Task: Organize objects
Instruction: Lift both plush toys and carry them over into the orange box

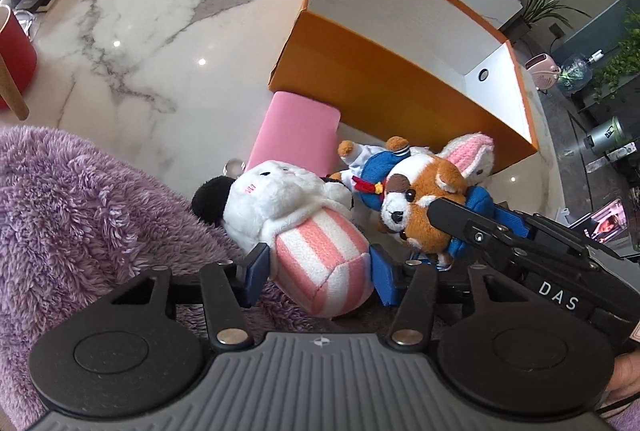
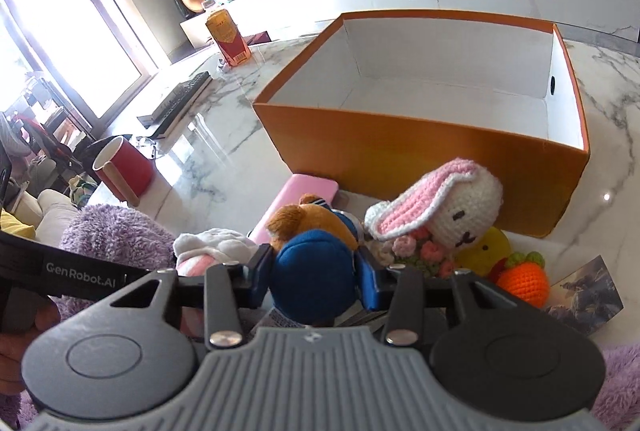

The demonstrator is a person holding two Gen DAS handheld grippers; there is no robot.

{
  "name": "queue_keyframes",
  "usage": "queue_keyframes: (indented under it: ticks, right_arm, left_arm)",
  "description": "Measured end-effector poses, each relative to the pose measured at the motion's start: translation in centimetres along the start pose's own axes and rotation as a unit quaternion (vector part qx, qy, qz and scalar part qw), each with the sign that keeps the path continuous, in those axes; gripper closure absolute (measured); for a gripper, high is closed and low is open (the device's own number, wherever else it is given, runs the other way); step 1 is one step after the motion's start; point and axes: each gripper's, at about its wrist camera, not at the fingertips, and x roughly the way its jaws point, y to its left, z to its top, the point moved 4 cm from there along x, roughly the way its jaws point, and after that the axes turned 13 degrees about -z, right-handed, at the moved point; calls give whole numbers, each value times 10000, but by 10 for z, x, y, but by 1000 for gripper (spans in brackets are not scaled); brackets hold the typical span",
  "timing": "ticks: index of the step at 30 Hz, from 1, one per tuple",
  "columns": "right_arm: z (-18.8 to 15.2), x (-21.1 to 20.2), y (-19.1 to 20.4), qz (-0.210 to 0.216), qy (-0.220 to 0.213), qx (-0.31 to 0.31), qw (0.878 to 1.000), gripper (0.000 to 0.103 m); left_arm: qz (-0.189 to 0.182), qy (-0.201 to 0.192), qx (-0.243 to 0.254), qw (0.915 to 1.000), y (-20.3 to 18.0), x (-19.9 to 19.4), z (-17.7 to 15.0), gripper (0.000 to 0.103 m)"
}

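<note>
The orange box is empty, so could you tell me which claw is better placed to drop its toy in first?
Probably the right claw: its blue-dressed dog faces the orange box squarely, whereas the left's striped plush sees it obliquely.

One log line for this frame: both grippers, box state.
left gripper: shut on striped plush | right gripper: shut on dog plush | orange box: empty

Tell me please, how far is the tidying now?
Done: nothing yet; the orange box looks empty. In hand: the left gripper clamps the pink-striped plush, and the right gripper clamps the blue-dressed dog plush. Left: the crocheted rabbit, yellow chick, orange crochet piece and pink case lie outside the box.
</note>
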Motion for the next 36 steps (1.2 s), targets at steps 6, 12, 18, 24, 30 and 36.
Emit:
queue_keyframes:
  ticks: [6, 12, 18, 24, 30, 36]
  right_arm:
    - [22, -24, 7, 212, -329, 88, 9992, 57]
    - [55, -47, 5, 189, -797, 181, 9965, 57]
    - [94, -52, -9, -62, -1286, 327, 9911, 57]
    - [123, -25, -33, -241, -1280, 684, 9891, 57]
    - [137, 17, -58, -272, -1062, 1031, 9886, 57]
    - [142, 72, -72, -502, -627, 1230, 9892, 57]
  left_arm:
    - [-112, -304, 447, 9985, -21, -23, 10, 42]
    - [-208, -556, 969, 9935, -39, -37, 30, 42]
    - [-134, -801, 1717, 9818, -66, -38, 65, 42]
    - [67, -783, 2381, 9680, -92, -15, 102, 42]
    - [397, -417, 2808, 9580, -95, 31, 125, 42]
    - [544, 154, 3207, 9455, -89, 76, 138, 42]
